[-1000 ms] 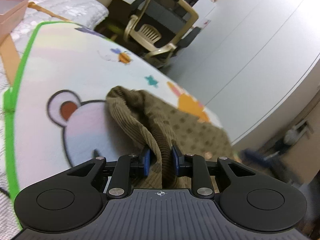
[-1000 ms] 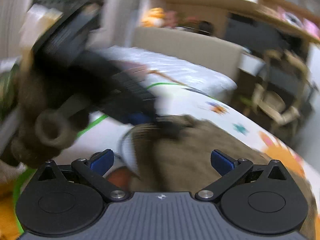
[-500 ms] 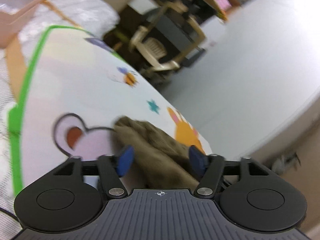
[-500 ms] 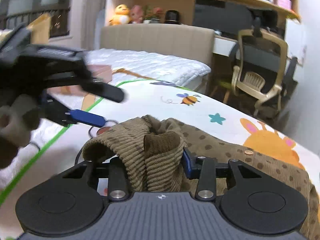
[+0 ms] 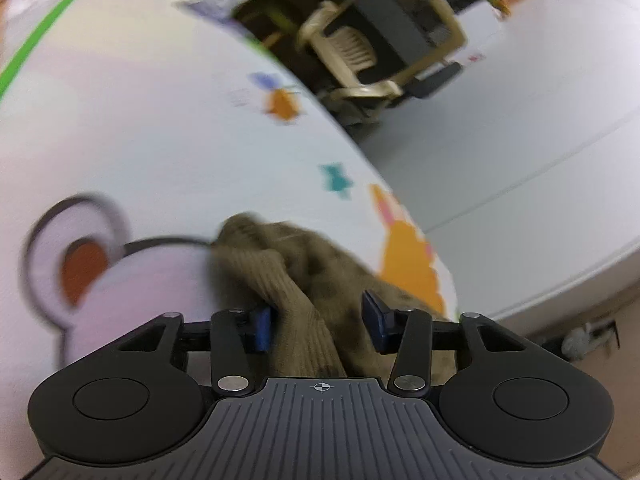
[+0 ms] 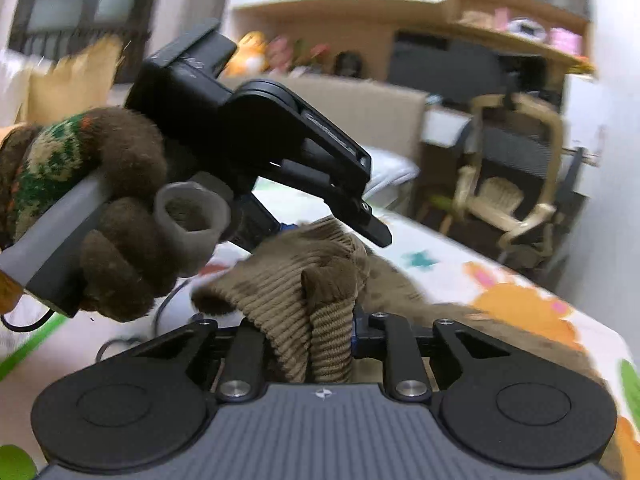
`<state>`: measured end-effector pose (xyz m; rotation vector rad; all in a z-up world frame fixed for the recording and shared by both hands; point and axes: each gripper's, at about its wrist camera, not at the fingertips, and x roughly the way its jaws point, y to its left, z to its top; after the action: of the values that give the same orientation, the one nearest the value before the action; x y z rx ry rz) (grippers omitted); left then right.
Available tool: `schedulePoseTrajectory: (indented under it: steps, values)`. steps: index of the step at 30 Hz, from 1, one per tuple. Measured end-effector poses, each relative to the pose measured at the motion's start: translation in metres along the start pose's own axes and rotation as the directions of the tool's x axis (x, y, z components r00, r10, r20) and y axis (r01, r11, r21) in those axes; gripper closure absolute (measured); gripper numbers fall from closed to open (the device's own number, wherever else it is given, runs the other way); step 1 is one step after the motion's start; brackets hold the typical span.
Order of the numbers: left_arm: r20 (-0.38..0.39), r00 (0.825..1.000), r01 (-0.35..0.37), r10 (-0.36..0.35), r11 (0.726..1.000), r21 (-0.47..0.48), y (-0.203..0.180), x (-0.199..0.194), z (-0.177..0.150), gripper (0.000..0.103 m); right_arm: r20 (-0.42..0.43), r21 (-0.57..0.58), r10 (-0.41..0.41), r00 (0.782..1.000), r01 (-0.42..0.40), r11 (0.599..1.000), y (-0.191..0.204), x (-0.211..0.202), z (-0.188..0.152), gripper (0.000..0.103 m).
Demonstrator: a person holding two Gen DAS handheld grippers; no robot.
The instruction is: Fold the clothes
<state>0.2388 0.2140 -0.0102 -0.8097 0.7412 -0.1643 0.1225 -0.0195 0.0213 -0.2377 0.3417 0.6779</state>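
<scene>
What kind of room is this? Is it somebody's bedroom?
Probably yes, a bedroom with a study corner. A padded headboard stands behind the cartoon play mat, plush toys sit above it, and a desk chair waits nearby.

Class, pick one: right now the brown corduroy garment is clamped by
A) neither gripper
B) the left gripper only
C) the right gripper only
C: the right gripper pinches a bunched fold of the garment, while the left gripper stands open around the cloth.
</scene>
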Motion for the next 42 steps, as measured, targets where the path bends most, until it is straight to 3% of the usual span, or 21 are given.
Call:
schedulePoseTrajectory:
  steps: [5, 7, 11, 13, 16, 20, 22, 24, 25, 28, 31, 33, 36, 39, 42]
  values:
    - [-0.040, 0.994, 0.107, -0.101, 0.970, 0.218, -0.111, 0.019, -0.009, 0.051, 0.052, 0.137, -0.136, 0.989, 0.128, 0.982, -0.067, -0.055, -0.014, 0.084]
    - [-0.083, 0.985, 0.169, -0.152, 0.945, 0.278, -0.150, 0.031, -0.024, 0.044, 0.017, 0.189, -0.193, 0.981, 0.187, 0.964, -0.093, -0.067, -0.029, 0.084]
    - [-0.174, 0.960, 0.273, -0.221, 0.882, 0.384, -0.220, 0.062, -0.053, 0.036, -0.128, 0.303, -0.229, 0.965, 0.258, 0.917, -0.137, -0.076, -0.070, 0.084]
    - [-0.190, 0.952, 0.298, -0.239, 0.862, 0.411, -0.233, 0.063, -0.062, 0.027, -0.186, 0.337, -0.239, 0.953, 0.290, 0.896, -0.153, -0.079, -0.087, 0.084]
    - [-0.144, 0.964, 0.264, -0.223, 0.850, 0.456, -0.230, 0.049, -0.067, 0.020, -0.199, 0.404, -0.209, 0.957, 0.274, 0.872, -0.171, -0.080, -0.099, 0.074]
    - [-0.087, 0.987, 0.159, -0.134, 0.888, 0.431, -0.186, 0.035, -0.069, 0.014, -0.197, 0.347, -0.257, 0.946, 0.312, 0.884, -0.172, -0.078, -0.100, 0.064]
    - [-0.103, 0.991, 0.120, -0.085, 0.909, 0.399, -0.158, 0.038, -0.075, 0.011, -0.204, 0.305, -0.294, 0.934, 0.346, 0.887, -0.173, -0.074, -0.102, 0.047]
    - [-0.149, 0.987, 0.114, -0.066, 0.931, 0.347, -0.133, 0.048, -0.085, 0.011, -0.217, 0.298, -0.314, 0.924, 0.369, 0.880, -0.180, -0.066, -0.100, 0.041]
    - [-0.173, 0.983, 0.111, -0.057, 0.941, 0.321, -0.121, 0.053, -0.090, 0.011, -0.224, 0.308, -0.292, 0.930, 0.352, 0.884, -0.183, -0.063, -0.099, 0.041]
    - [-0.227, 0.971, 0.136, -0.079, 0.959, 0.250, -0.100, 0.072, -0.105, 0.011, -0.235, 0.346, -0.191, 0.953, 0.266, 0.900, -0.188, -0.059, -0.099, 0.040]
    - [-0.267, 0.956, 0.172, -0.119, 0.967, 0.187, -0.086, 0.089, -0.117, 0.011, -0.227, 0.442, -0.059, 0.972, 0.157, 0.883, -0.188, -0.050, -0.100, 0.041]
    - [-0.272, 0.951, 0.194, -0.146, 0.968, 0.160, -0.081, 0.090, -0.119, 0.011, -0.222, 0.450, -0.034, 0.974, 0.134, 0.883, -0.179, -0.043, -0.097, 0.041]
    - [-0.258, 0.952, 0.204, -0.162, 0.968, 0.144, -0.073, 0.080, -0.114, 0.013, -0.205, 0.422, 0.003, 0.979, 0.086, 0.903, -0.156, -0.032, -0.088, 0.044]
    - [-0.225, 0.961, 0.199, -0.161, 0.967, 0.156, -0.066, 0.054, -0.100, 0.013, -0.167, 0.368, 0.033, 0.985, 0.031, 0.929, -0.127, -0.025, -0.075, 0.056]
    - [-0.184, 0.975, 0.160, -0.123, 0.966, 0.202, -0.062, 0.025, -0.089, 0.013, -0.139, 0.295, 0.009, 0.990, 0.033, 0.955, -0.107, -0.023, -0.064, 0.069]
